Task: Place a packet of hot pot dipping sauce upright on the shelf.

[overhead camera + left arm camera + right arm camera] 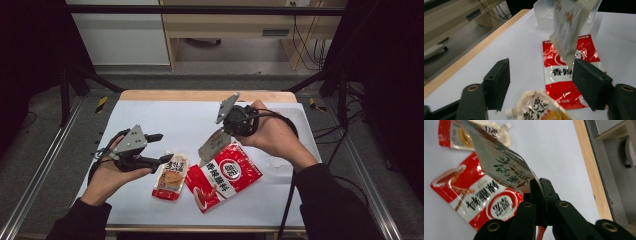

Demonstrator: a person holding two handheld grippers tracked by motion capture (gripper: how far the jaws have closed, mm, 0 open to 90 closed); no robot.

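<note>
Foil-backed and floppy, the pale sauce pouch (214, 145) hangs in the air from the right hand-held gripper (223, 134), whose jaws are clenched flat on one edge of it; in the right gripper view the pouch (501, 165) fans out from the pinched jaws and droops over the things below. It dangles above the red seasoning packet (224, 175), which lies flat on the white tabletop (165, 117), with a small spouted pouch (171, 176) just beside it on the left.

The left hand-held gripper (159, 147) is released, its jaws standing apart with nothing between the pads, low over the tabletop next to the spouted pouch (541, 107).

The hanging pouch looks light and limp, so it will likely swing and fold with any quick move. Its film is glossy and probably slippery, so a grip on the flat sealed border, where there is no filling to squeeze, seems safest. The spouted pouch looks plumper and soft in the middle; taking it by the sealed rim or near the cap should hold better than pinching the bulging belly.
</note>
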